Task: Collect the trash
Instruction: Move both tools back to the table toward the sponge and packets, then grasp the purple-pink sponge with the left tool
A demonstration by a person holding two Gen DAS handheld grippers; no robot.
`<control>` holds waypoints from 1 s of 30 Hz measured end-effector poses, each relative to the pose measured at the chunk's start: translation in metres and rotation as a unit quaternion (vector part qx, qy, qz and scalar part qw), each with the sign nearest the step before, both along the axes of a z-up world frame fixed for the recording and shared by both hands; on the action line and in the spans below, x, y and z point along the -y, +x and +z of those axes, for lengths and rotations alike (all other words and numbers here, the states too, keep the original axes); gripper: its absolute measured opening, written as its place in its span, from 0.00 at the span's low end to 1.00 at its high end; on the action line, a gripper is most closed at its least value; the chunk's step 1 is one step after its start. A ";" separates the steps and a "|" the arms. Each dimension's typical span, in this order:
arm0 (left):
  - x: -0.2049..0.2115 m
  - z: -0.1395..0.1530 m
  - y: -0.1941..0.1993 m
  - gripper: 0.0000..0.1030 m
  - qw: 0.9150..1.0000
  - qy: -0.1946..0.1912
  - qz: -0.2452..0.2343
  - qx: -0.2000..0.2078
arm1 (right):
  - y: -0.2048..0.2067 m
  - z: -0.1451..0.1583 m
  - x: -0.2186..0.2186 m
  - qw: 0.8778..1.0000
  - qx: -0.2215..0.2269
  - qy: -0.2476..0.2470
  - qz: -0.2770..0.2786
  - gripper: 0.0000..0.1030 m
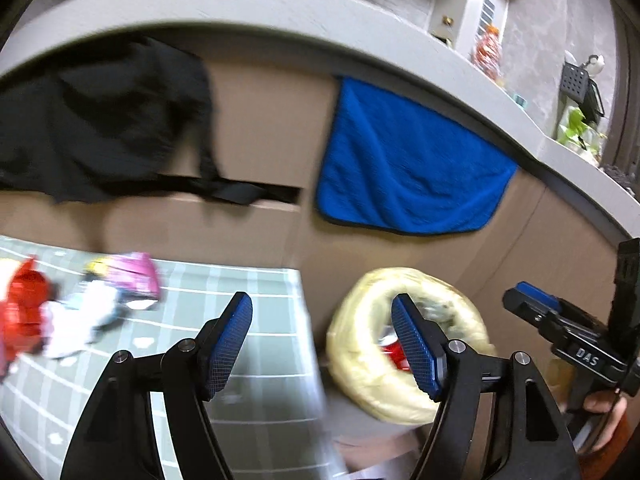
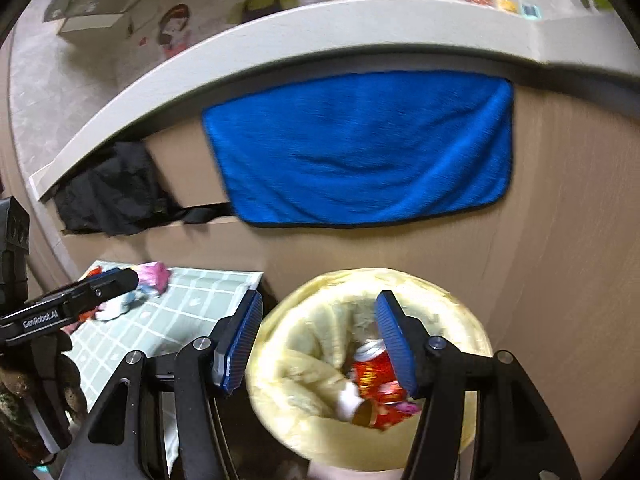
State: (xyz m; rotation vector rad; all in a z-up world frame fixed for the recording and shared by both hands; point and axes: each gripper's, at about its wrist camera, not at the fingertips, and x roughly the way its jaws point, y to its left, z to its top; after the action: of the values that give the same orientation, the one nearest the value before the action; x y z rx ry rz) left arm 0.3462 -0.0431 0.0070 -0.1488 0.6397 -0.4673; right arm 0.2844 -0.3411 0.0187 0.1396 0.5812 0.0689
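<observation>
A bin lined with a yellow bag stands on the floor below the counter; it also shows in the left wrist view. Inside lie a red can, a small white cup and red wrappers. My right gripper is open and empty just above the bin's mouth. My left gripper is open and empty, between the bin and a checked green mat. On the mat lie a red wrapper, a pink packet and white paper scraps.
A blue towel hangs on the beige cabinet front. A black cloth hangs from an open drawer at left. A grey counter edge runs above, with items on top.
</observation>
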 end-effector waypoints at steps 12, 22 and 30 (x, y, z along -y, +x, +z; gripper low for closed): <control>-0.138 0.010 -0.032 0.70 0.996 -0.008 0.083 0.027 | 0.005 0.006 -0.123 0.997 0.003 -0.014 0.078 0.54; -0.299 -0.033 -0.027 0.70 0.974 -0.038 0.222 0.000 | 0.021 -0.013 -0.241 0.985 -0.026 -0.033 0.169 0.54; -0.364 -0.091 0.011 0.71 0.961 -0.074 0.252 -0.082 | 0.024 -0.040 -0.296 0.973 -0.064 -0.054 0.214 0.54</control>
State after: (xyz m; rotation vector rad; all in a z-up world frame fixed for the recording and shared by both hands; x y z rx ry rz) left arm 0.3574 0.3209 -0.0837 -0.4831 0.7001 -0.0074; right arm 0.3088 -0.0449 -0.0215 -0.0895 0.7360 0.4488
